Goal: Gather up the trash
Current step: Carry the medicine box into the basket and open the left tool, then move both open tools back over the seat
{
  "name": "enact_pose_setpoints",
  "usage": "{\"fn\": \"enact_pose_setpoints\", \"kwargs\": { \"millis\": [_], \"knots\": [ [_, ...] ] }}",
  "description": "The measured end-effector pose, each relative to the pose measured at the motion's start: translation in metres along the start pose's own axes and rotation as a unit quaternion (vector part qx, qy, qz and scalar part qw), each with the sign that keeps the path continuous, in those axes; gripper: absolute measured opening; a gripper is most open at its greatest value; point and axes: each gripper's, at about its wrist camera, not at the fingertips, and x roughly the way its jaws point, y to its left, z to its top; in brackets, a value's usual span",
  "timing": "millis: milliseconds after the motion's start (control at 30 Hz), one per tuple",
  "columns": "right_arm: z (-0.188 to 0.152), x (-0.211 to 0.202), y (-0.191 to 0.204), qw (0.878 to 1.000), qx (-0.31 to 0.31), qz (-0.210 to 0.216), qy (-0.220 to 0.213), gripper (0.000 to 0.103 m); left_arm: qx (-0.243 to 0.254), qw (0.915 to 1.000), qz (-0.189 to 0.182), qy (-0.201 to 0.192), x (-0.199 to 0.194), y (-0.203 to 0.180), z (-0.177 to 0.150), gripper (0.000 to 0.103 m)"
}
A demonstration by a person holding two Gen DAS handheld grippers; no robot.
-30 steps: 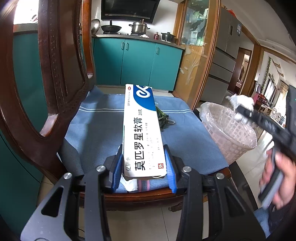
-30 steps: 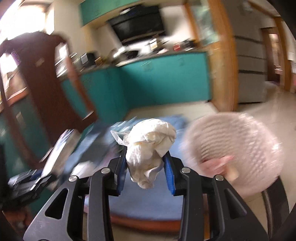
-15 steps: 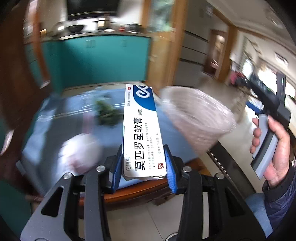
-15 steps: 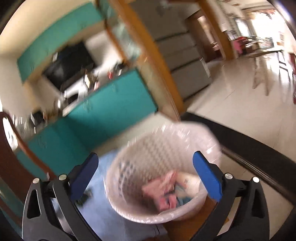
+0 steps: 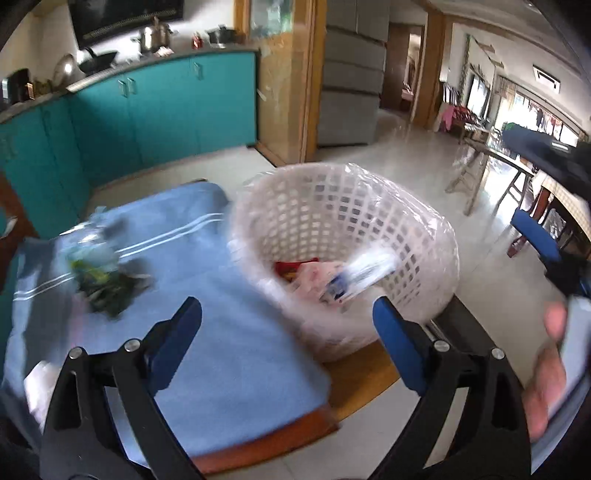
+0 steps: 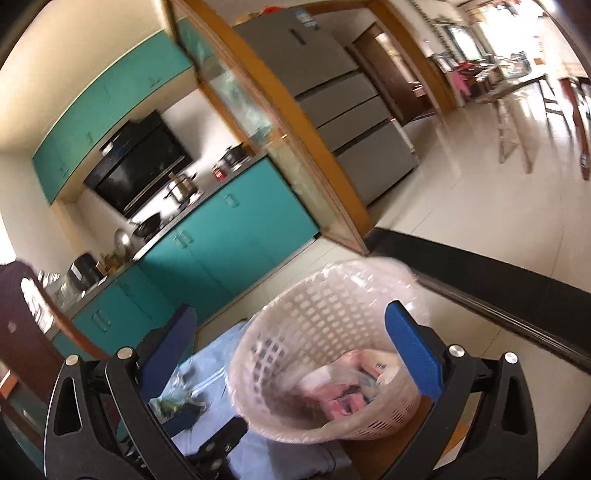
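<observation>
Left gripper (image 5: 287,315) opening, empty; ointment box (image 5: 364,277) blurred inside white trash basket (image 5: 436,236) at chair's right edge. Right gripper (image 6: 290,345) spread wide, empty, above basket. Green scraps (image 5: 107,288) left on blue cushion (image 5: 229,354).

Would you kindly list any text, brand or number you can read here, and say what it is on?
None reads clearly.
White and blue box in the basket: print blurred, unreadable.
Fridge: top sticker too small to read.
Pink wrappers in basket: no legible print.
</observation>
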Motion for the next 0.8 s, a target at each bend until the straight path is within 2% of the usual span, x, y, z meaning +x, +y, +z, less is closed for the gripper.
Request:
{"fn": "enact_pose_setpoints", "kwargs": {
  "millis": [100,200,333,467,600,800],
  "knots": [
    [-0.012,0.008,0.016,0.998,-0.037,0.02,0.036,0.1,-0.003,0.9991,0.032,-0.027,-0.038,0.024,-0.022,0.095],
    [-0.028,0.018,0.039,0.993,-0.075,0.045,0.082,0.1,-0.034,0.9959,0.064,-0.053,-0.079,0.063,-0.046,0.097],
    [-0.06,0.014,0.084,0.98,-0.15,0.074,0.11,0.1,-0.089,0.9848,0.123,-0.086,-0.12,0.109,-0.077,0.099],
    [-0.085,0.004,0.116,0.968,-0.205,0.094,0.113,0.1,-0.115,0.9792,0.142,-0.087,-0.132,0.134,-0.094,0.099],
    [-0.106,-0.002,0.137,0.958,-0.237,0.103,0.12,0.1,-0.12,0.9779,0.153,-0.077,-0.127,0.146,-0.102,0.099],
    [-0.122,-0.006,0.153,0.948,-0.272,0.105,0.123,0.1,-0.137,0.9772,0.147,-0.069,-0.127,0.15,-0.107,0.099]
  ]
}}
